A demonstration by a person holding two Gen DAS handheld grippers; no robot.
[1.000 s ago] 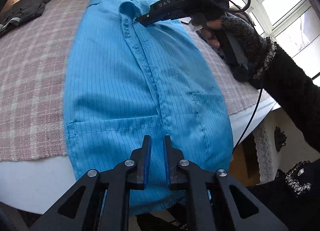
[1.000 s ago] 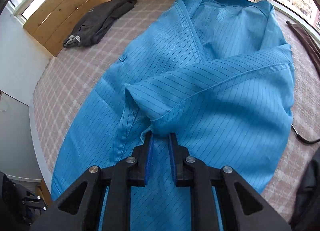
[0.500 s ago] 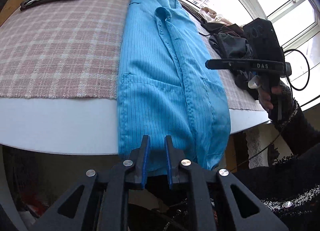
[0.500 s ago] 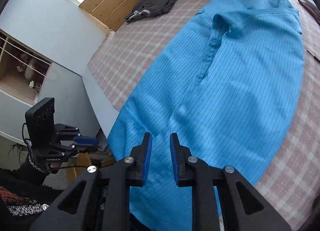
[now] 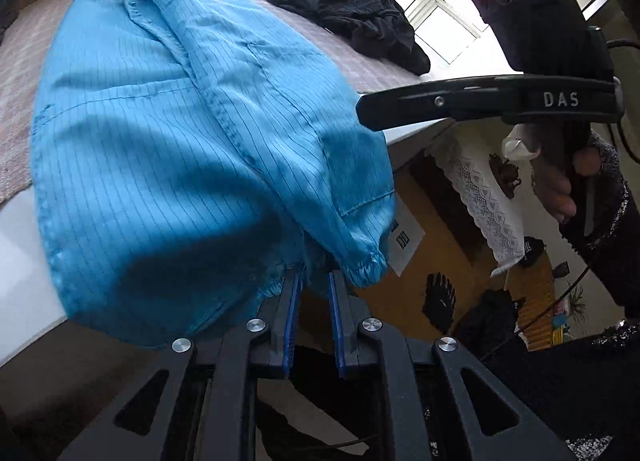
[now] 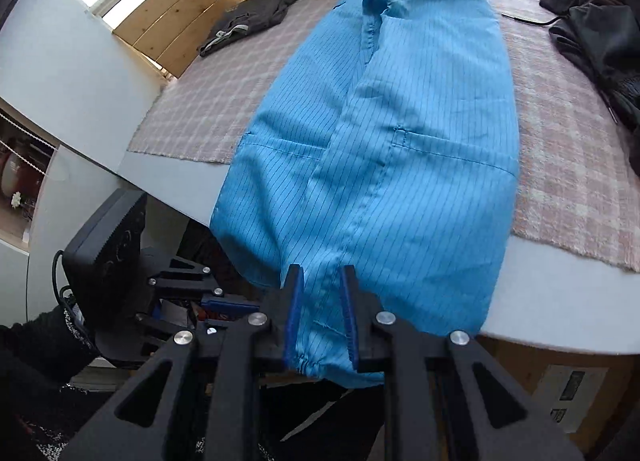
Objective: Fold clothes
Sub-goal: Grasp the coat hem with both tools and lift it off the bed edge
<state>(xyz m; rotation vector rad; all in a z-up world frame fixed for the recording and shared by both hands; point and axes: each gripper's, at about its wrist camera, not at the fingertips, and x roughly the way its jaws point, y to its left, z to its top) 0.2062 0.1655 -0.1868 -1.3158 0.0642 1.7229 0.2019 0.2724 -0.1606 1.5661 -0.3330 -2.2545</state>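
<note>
We note blue coat (image 6: 380,133) long axis running near-to-far on counter (image 6: 560,293), hem overhanging near edge w/ both grippers, left gripper (image 5: 313,277) and right gripper (image 6: 322,281), spread at it, neither pinching.

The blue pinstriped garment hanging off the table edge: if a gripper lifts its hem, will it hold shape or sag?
The blue pinstriped garment will likely sag: its hem already droops limply over the white table edge. The thin cloth creases softly, so it is probably light. Its slight sheen suggests that it may slide on the pink plaid cloth.
</note>
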